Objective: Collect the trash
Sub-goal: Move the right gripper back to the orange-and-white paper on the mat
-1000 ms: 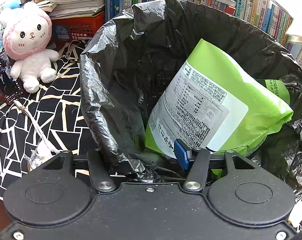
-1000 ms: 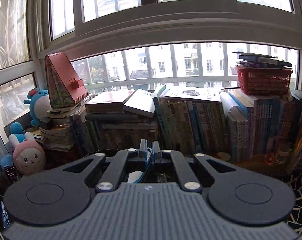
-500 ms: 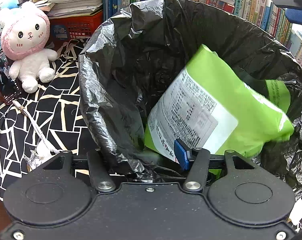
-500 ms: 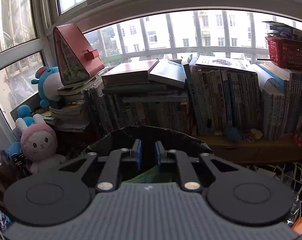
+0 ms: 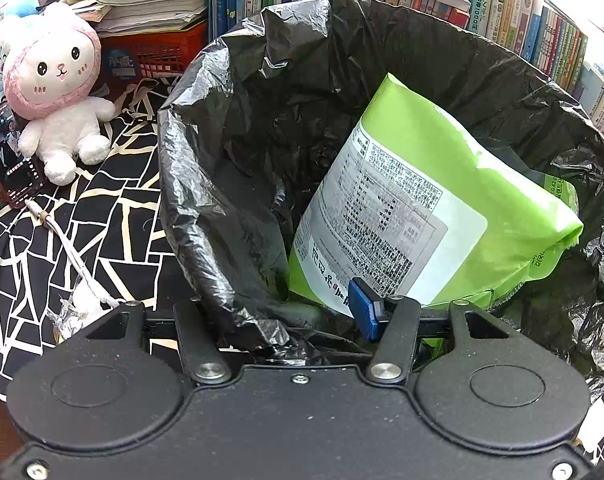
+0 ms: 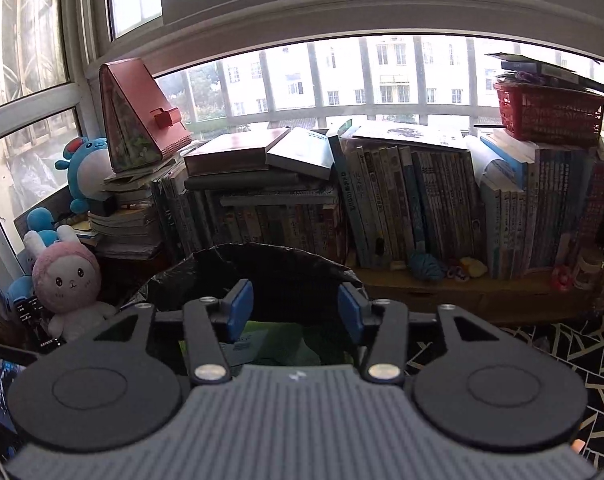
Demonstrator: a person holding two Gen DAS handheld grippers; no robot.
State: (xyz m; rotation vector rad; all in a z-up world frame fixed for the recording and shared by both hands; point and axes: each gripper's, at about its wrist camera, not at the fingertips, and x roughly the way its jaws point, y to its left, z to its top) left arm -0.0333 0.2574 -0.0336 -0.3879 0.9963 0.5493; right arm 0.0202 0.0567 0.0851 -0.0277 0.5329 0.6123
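Left gripper point(image 5: 289, 316) clamping black bin liner point(image 5: 221, 216) rim, left finger hidden; right gripper point(image 6: 295, 312) opening, empty, green packet point(image 5: 442, 216) inside, plush rabbit point(image 5: 57, 92) beside.

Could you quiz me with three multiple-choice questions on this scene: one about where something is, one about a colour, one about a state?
1. Where is the green packet?
A. inside the black bin bag
B. on the patterned cloth
C. on the books

2. What colour is the plush rabbit's hood?
A. blue
B. pink
C. yellow

3. What are the right tongs holding?
A. a book
B. the packet
C. nothing

Answers: 1 A, it leans inside the bag; 2 B, pink surrounds its white face; 3 C, the opening jaws have only a bare gap.
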